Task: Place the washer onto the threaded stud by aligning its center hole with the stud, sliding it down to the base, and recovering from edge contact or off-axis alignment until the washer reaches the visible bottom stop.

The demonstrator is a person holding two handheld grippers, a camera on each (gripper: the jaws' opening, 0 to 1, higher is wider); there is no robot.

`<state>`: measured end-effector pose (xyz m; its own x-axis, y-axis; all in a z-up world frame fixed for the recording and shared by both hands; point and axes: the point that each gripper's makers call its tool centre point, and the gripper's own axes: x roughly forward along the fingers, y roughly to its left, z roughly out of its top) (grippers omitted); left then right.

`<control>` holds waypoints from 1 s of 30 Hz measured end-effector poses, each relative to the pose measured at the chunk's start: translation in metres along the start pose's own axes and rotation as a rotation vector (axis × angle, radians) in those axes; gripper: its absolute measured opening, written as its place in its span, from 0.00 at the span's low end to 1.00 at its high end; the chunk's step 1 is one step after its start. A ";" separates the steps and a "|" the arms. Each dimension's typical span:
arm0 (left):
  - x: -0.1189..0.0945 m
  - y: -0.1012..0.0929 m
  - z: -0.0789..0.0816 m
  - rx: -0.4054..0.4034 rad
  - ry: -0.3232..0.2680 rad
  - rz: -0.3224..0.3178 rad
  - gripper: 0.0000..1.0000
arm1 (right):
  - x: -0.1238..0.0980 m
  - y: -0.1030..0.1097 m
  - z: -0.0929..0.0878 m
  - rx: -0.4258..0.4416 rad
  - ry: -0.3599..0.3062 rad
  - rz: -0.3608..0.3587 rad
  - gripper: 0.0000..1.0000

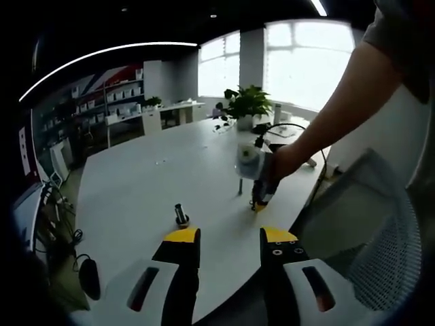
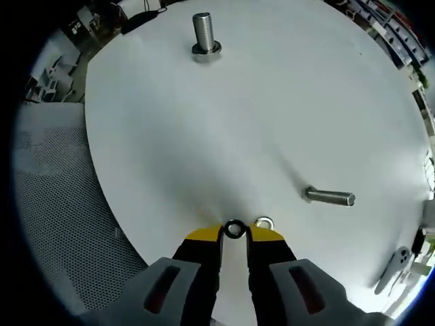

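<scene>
- The washer (image 2: 234, 229), a dark ring, sat between the yellow tips of the right gripper (image 2: 234, 234), whose jaws were clenched on it, close to the near edge of the tabletop (image 2: 258, 115).
- A second ring, silver (image 2: 263, 223), lay on the tabletop just beside the right-hand jaw tip; whether it was a washer or a nut could not be told.
- Count of threaded parts in the right gripper view: two. One threaded stud (image 2: 203, 32) stood upright on its head towards the far edge; one bolt (image 2: 329, 197) lay flat on its side, well apart from the stud and near the gripper.
- Nothing stood between the held washer and the upright stud; the surface between them was bare.
- In the left gripper view, the left gripper (image 1: 230, 239) hung released, jaws apart with nothing between them, over the near edge of the tabletop (image 1: 156, 170).
- The same stud (image 1: 181, 213) stood just beyond its left jaw tip.
- The right gripper (image 1: 262, 183), held in a person's hand (image 1: 284, 163), pointed down at the tabletop's right edge.
- A potted plant (image 1: 246, 105) stood at the far end.
- A mesh chair back (image 2: 51, 197) lay beyond the near edge.
- No legible writing or labels were visible.
</scene>
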<state>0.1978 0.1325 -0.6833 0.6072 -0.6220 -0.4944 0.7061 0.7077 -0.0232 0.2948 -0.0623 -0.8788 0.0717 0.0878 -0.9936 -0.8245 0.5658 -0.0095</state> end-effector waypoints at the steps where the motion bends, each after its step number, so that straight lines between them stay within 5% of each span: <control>1: 0.000 0.000 0.000 0.002 0.000 0.002 0.33 | 0.000 0.000 0.000 -0.003 0.003 0.001 0.16; 13: -0.001 0.002 0.002 -0.001 -0.012 0.005 0.33 | 0.001 0.000 0.000 0.018 0.089 -0.049 0.15; 15: 0.000 0.001 0.002 -0.009 -0.011 0.001 0.33 | 0.000 -0.001 0.000 0.070 0.067 -0.025 0.15; 22: 0.000 0.001 0.002 -0.010 -0.009 -0.002 0.33 | 0.000 0.000 -0.001 0.015 0.022 -0.023 0.15; 25: 0.000 0.000 0.003 -0.005 -0.014 -0.005 0.33 | -0.001 0.000 0.000 0.075 0.003 -0.021 0.15; 30: 0.000 0.000 0.002 -0.003 -0.013 -0.005 0.32 | -0.001 0.001 -0.001 0.055 -0.033 -0.035 0.14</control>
<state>0.1985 0.1324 -0.6814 0.6084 -0.6295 -0.4833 0.7078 0.7058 -0.0284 0.2930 -0.0627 -0.8782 0.1188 0.0934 -0.9885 -0.7890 0.6133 -0.0369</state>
